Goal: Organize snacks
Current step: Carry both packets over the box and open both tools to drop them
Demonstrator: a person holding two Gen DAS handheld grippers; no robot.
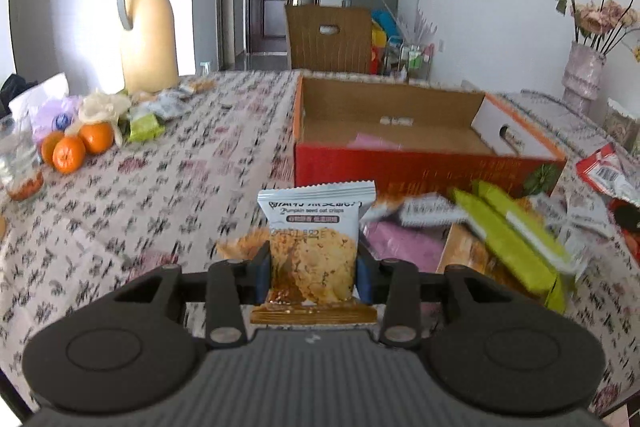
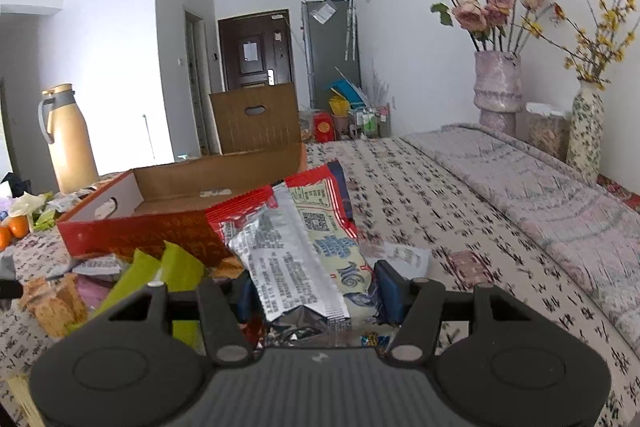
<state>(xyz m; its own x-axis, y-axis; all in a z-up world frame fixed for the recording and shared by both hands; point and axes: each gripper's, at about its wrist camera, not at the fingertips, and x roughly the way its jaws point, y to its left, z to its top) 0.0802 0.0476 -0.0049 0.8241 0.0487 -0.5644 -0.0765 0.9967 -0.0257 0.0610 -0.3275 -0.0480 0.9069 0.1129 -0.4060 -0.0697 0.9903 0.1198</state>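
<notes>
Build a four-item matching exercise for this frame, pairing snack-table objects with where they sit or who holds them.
Things:
1. oat crisps packet
2. red and silver snack bag
3. tangerines
4. cardboard box

States:
A. lying loose on the tablecloth, near the thermos
B. clamped upright in the left gripper
C. open on the table, nearly empty
D. clamped in the right gripper

Pairs: 1-B, 2-D, 3-A, 4-C

Black hand-held gripper (image 1: 313, 273), blue pads (image 1: 262, 273)
</notes>
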